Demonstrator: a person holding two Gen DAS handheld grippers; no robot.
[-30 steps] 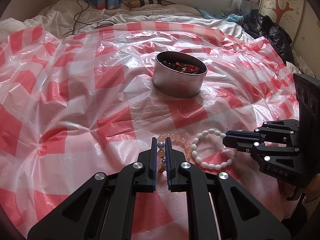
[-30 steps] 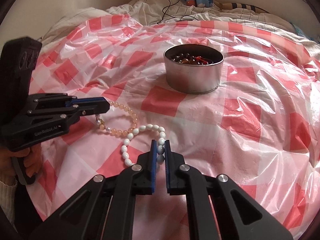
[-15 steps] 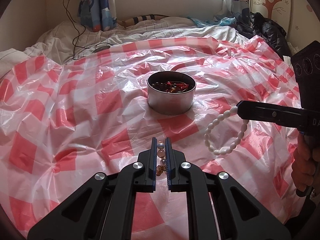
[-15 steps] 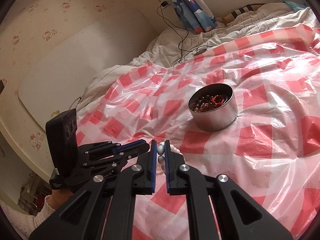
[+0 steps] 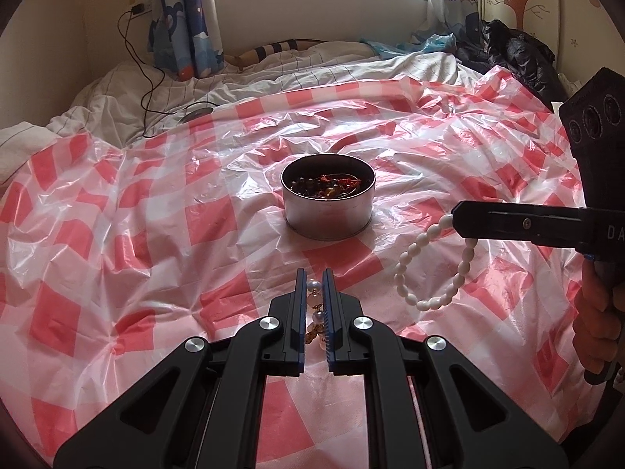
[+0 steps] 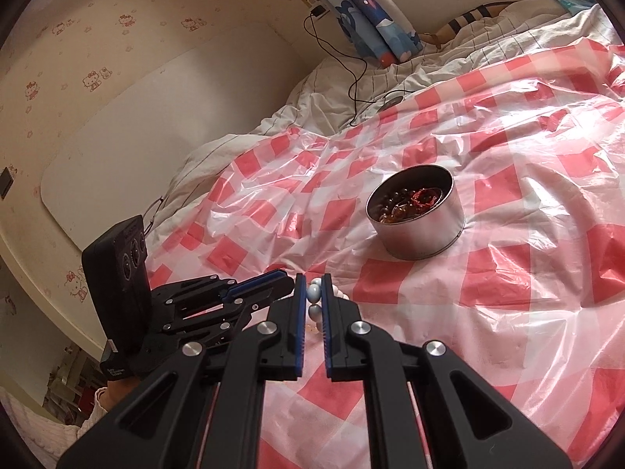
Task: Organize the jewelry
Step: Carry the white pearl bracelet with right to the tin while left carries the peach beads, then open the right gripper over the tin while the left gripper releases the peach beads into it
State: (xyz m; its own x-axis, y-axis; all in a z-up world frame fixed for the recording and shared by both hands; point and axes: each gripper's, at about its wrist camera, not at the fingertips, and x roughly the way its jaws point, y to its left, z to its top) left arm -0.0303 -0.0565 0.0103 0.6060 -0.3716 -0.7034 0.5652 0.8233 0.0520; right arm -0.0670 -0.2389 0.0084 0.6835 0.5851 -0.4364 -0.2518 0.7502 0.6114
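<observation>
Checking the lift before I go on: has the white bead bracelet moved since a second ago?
Yes. The white bead bracelet lay flat on the checked sheet; now it hangs from the right gripper, raised and nearer the tin.

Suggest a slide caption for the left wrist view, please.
Both grippers lift beaded bracelets above the checked sheet, near the jewelry tin.

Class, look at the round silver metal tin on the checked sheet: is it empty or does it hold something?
Not empty. The round silver metal tin stands upright with no lid on it, and dark and red beaded jewellery covers its bottom.
</observation>
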